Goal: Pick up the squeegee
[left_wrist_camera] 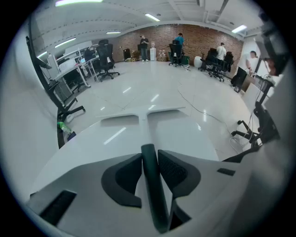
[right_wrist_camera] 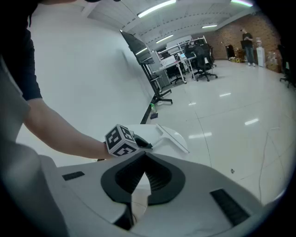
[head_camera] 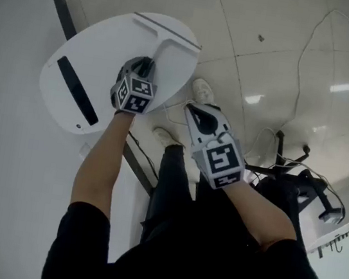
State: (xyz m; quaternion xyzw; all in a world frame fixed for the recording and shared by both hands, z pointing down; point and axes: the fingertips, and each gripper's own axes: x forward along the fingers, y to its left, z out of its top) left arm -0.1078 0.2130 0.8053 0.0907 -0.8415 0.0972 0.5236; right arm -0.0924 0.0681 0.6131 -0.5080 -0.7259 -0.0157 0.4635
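Observation:
The squeegee [head_camera: 174, 57] is white with a wide blade at its far end and a dark handle [left_wrist_camera: 151, 185], and it lies on a round white table [head_camera: 104, 47]. My left gripper [head_camera: 144, 67] is over the table, shut on that dark handle, which runs between the jaws in the left gripper view toward the blade [left_wrist_camera: 143, 115]. My right gripper [head_camera: 202, 114] hangs off the table's edge over the floor, shut with nothing held. In the right gripper view the closed jaws point at the left gripper's marker cube [right_wrist_camera: 121, 140] and the squeegee's blade [right_wrist_camera: 172, 135].
A black slot [head_camera: 76, 90] marks the table's left part. Below are the person's shoes [head_camera: 202, 90], a tiled floor with loose cables [head_camera: 304, 51] and a black chair base [head_camera: 305, 181] at right. Desks and office chairs [left_wrist_camera: 105, 60] stand far off, with people at the back.

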